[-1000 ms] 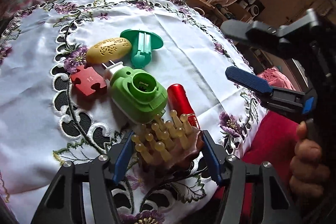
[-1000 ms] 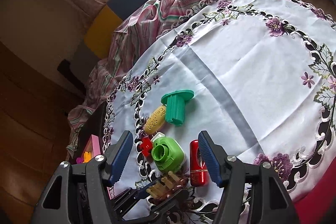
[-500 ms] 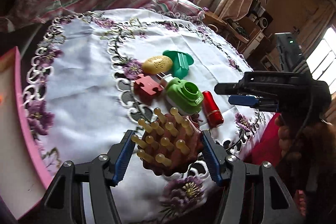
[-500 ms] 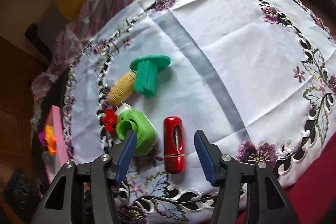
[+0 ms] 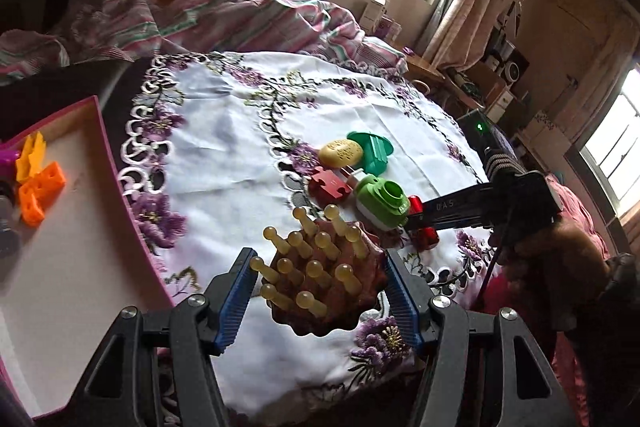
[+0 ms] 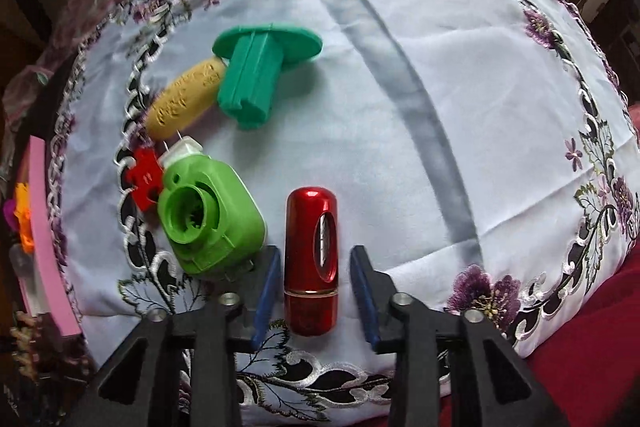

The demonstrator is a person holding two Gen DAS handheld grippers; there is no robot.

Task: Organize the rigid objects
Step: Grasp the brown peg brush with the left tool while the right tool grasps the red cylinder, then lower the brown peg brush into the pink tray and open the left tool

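My left gripper is shut on a brown massager with several yellowish pegs and holds it above the embroidered cloth. My right gripper points down, its blue pads closed on either side of the red cylinder, which lies on the cloth. In the left wrist view the right gripper is at the red cylinder. Close by lie a green round-holed device, a red puzzle piece, a yellow oval and a teal flanged piece.
A pink-rimmed tray at the left holds orange pieces and a purple one. A person's hand grips the right tool. The white cloth drapes over a round table edge; striped bedding lies behind.
The left gripper rose and swung left with the massager, bringing the pink tray into view. The right gripper tipped down over the red cylinder and its jaws closed around it.
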